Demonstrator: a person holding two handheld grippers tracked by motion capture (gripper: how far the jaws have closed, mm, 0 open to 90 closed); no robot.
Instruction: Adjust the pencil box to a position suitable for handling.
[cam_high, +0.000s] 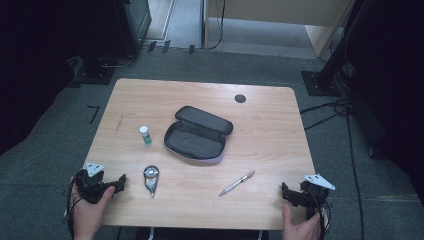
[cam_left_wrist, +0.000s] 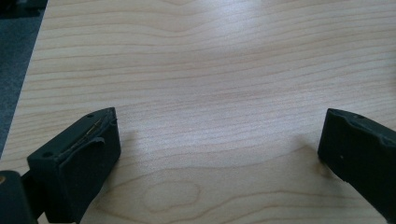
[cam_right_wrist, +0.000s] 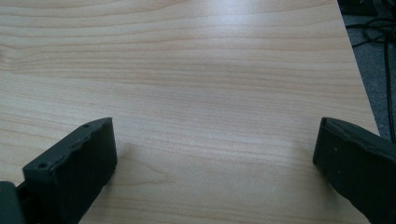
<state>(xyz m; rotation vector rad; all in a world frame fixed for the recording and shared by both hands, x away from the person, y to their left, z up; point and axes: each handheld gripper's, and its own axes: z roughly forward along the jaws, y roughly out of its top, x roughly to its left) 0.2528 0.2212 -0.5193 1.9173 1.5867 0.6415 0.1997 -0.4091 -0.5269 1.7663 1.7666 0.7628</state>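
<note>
While both grippers, left (cam_high: 117, 183) and right (cam_high: 286, 192), rest wide open and empty at the table's (cam_high: 270, 125) near corners, the open pencil case (cam_high: 197, 134) waits mid-table, pen (cam_high: 237, 183) within reach, probably for packing.

We see a table (cam_high: 150, 95) topped in pale wood-grain laminate, smooth with a soft sheen where the light falls. On it, the pencil case (cam_high: 197, 134) looks like dark matt cloth, its open inside the same dull fabric. The pen (cam_high: 237, 183) has a glossy, metallic-looking barrel. The glue stick (cam_high: 145, 135) is smooth white plastic, and the tape dispenser (cam_high: 150, 179) seems to be shiny plastic. Both the left gripper (cam_left_wrist: 219, 140) and the right gripper (cam_right_wrist: 215, 144) have matt black jaws with slightly ribbed pads. The floor (cam_high: 50, 130) is rough grey carpet.
</note>
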